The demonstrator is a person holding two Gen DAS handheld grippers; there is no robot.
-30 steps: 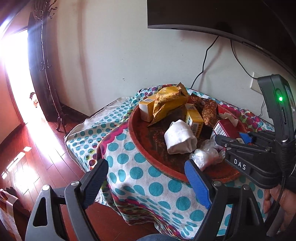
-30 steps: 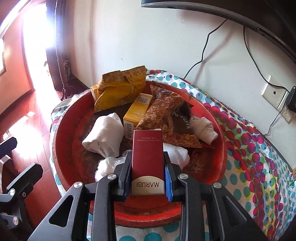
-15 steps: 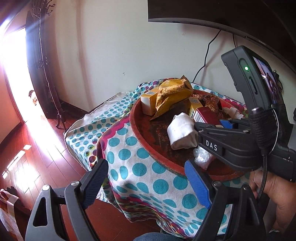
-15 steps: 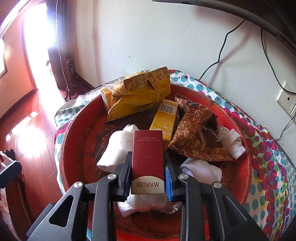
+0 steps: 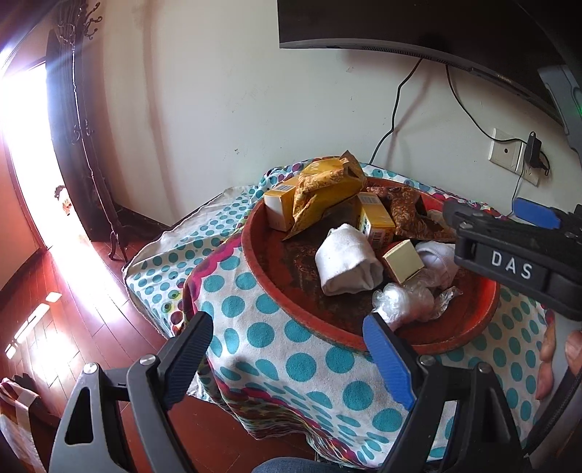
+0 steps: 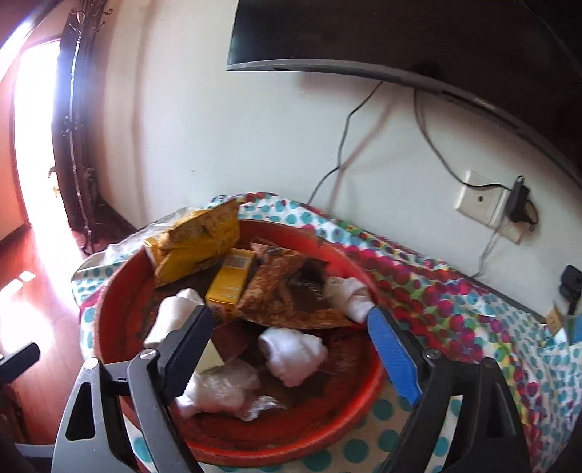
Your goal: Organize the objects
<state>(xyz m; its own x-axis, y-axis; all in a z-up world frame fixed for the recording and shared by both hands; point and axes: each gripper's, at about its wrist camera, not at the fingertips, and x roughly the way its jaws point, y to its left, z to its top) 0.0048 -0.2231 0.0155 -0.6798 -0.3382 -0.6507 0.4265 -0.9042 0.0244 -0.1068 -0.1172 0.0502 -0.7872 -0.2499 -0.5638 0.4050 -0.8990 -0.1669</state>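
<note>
A round red tray sits on a table under a polka-dot cloth. It holds a yellow snack bag, yellow boxes, a brown packet, rolled white socks and crumpled plastic. The dark red box lies in the tray among them. My right gripper is open above the tray, holding nothing. My left gripper is open and empty by the table's front edge.
A wall with a mounted TV, hanging cables and a socket stands behind the table. A dark coat stand is at the left by a bright doorway. Wooden floor lies left of the table.
My right gripper has opened and let go of the red box, which now lies in the tray. The right gripper has drawn back and tilted up. The left gripper has barely moved.
</note>
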